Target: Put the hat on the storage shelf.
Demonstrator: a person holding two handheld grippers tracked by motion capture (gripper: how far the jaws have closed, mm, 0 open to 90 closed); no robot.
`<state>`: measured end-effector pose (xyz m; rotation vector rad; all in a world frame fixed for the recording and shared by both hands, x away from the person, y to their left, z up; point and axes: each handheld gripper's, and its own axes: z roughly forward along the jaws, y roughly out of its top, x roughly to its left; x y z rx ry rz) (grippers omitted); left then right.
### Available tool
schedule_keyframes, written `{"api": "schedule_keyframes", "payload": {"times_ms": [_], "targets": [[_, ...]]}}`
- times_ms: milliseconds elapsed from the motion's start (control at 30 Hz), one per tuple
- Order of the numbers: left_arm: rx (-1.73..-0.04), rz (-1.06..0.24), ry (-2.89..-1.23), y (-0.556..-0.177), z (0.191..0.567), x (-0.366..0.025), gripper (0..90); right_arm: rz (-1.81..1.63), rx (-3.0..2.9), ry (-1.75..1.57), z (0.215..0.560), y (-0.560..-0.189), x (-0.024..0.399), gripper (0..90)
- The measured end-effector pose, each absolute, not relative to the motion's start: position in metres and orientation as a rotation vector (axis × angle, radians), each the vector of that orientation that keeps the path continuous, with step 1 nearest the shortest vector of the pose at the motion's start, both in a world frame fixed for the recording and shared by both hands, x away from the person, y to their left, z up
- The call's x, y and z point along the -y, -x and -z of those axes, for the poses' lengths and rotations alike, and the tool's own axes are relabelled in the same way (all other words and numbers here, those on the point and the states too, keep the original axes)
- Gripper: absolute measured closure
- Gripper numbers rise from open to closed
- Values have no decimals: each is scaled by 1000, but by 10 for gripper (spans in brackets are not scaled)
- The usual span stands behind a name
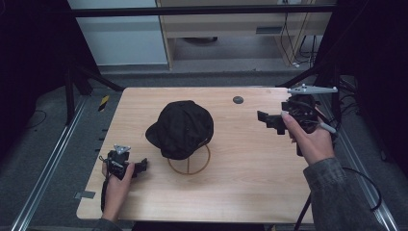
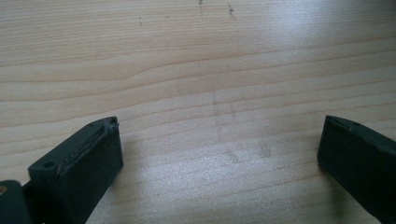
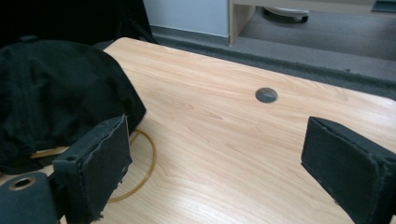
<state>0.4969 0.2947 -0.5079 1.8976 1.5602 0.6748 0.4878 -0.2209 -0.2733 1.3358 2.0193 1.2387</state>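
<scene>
A black cap (image 1: 180, 128) sits atop a round wire stand (image 1: 189, 162) near the middle of a light wooden table (image 1: 250, 183), its brim pointing toward the table's left side. The stand's brass-coloured ring rests flat on the wood and juts out from under the cap on the side nearest the person.

Left of the cap and closer to the person's edge of the table, the left gripper (image 1: 139, 167) is held low over the wood in the person's left hand (image 1: 117, 179), its jaws aimed toward the stand. In the left gripper view the two black jaws stand wide apart with nothing but bare wood grain (image 2: 210, 93) between them.

Right of the cap and well apart from it, the right gripper (image 1: 270, 120) is held raised in the person's right hand (image 1: 312, 139), pointing toward the cap. The right gripper view shows its jaws spread wide and empty, with the cap (image 3: 56, 98) and a curve of the stand's ring (image 3: 144, 163) behind the left jaw.

Beyond the cap, toward the table's far edge, a small dark round disc (image 1: 237, 100) is set in the tabletop.
</scene>
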Motion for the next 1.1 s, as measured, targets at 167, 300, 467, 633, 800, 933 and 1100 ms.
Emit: {"api": "schedule_keyframes", "payload": {"times_ms": [167, 300, 467, 633, 800, 933, 1100], "targets": [[-1560, -675, -1899, -497, 508, -295, 0, -1227, -2002, -1370, 284, -485, 235, 97], [-1560, -675, -1898, -497, 508, -295, 0, -1225, -1996, -1382, 293, -482, 244, 99], [-1560, -675, -1898, -497, 508, -295, 0, -1209, -2006, -1381, 308, -480, 248, 98], [-1560, -675, -1898, -497, 508, -295, 0, -1185, -2051, -1383, 328, -480, 246, 90], [-1560, -675, -1898, -497, 508, -295, 0, -1156, -2090, -1385, 349, -480, 243, 88], [-1560, -675, -1898, -497, 508, -295, 0, -1127, -2117, -1385, 366, -481, 239, 88], [-1560, -675, -1898, -497, 508, -295, 0, -1082, -2143, -1383, 387, -483, 234, 90]]}}
